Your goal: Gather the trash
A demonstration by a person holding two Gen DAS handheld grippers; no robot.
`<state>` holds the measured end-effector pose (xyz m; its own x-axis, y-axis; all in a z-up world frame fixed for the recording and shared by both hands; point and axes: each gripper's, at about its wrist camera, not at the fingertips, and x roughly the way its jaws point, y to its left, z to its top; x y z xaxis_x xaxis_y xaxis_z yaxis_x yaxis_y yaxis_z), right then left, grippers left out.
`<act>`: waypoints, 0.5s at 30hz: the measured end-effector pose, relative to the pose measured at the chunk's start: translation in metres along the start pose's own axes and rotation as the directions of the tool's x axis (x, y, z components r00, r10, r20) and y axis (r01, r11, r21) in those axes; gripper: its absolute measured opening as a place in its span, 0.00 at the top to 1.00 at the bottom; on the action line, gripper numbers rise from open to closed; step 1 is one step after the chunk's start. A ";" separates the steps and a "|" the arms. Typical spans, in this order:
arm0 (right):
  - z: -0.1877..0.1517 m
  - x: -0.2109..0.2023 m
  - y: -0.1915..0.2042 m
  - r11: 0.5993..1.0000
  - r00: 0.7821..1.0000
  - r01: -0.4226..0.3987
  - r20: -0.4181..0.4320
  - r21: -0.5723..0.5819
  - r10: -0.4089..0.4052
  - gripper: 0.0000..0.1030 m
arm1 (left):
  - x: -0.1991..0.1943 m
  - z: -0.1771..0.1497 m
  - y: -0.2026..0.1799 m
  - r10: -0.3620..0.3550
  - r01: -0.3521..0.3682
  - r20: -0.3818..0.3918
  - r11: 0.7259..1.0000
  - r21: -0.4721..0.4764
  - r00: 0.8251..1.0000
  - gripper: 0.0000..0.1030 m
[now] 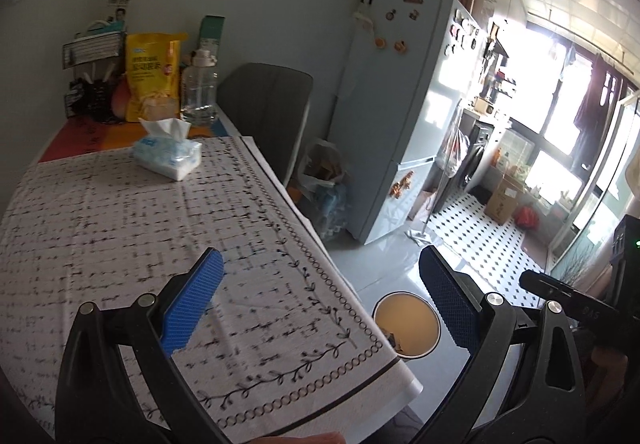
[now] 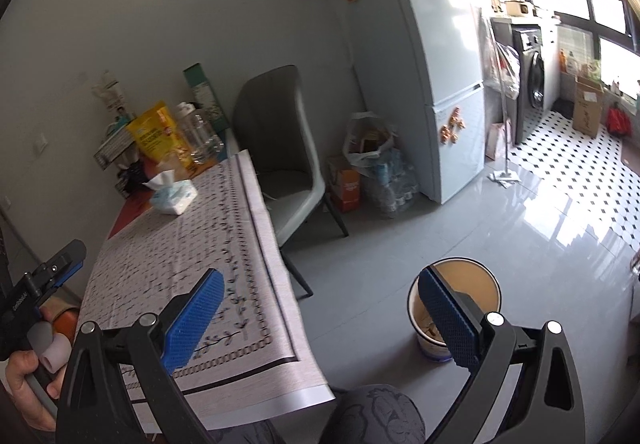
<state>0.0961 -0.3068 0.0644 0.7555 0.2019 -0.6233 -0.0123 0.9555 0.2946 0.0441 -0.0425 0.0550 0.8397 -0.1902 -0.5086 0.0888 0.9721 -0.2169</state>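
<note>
A round trash bin with a tan inside stands on the grey floor beside the table's near corner; some scraps lie at its bottom. It also shows in the right wrist view. My left gripper is open and empty above the table's right edge. My right gripper is open and empty, over the floor between the table and the bin. The table has a patterned cloth. No loose trash shows on it.
A tissue pack, a yellow bag, a water bottle and clutter stand at the table's far end. A grey chair is tucked beside the table. A fridge and bags stand behind.
</note>
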 end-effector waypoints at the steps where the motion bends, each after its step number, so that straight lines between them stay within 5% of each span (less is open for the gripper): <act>1: -0.002 -0.006 0.005 1.000 1.000 -0.002 0.008 -0.018 0.002 0.07 | -0.005 -0.001 0.001 0.005 -0.006 0.003 1.000 0.004 1.000 0.06; 15: -0.023 -0.043 0.029 0.997 0.999 -0.027 0.039 -0.072 0.030 0.07 | -0.064 -0.029 0.026 0.057 -0.055 0.046 0.997 -0.048 0.997 0.06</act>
<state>0.0488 -0.2828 0.0831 0.7800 0.2215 -0.5853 -0.0799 0.9629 0.2579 -0.0223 -0.0086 0.0577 0.8674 -0.1279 -0.4809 0.0167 0.9733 -0.2288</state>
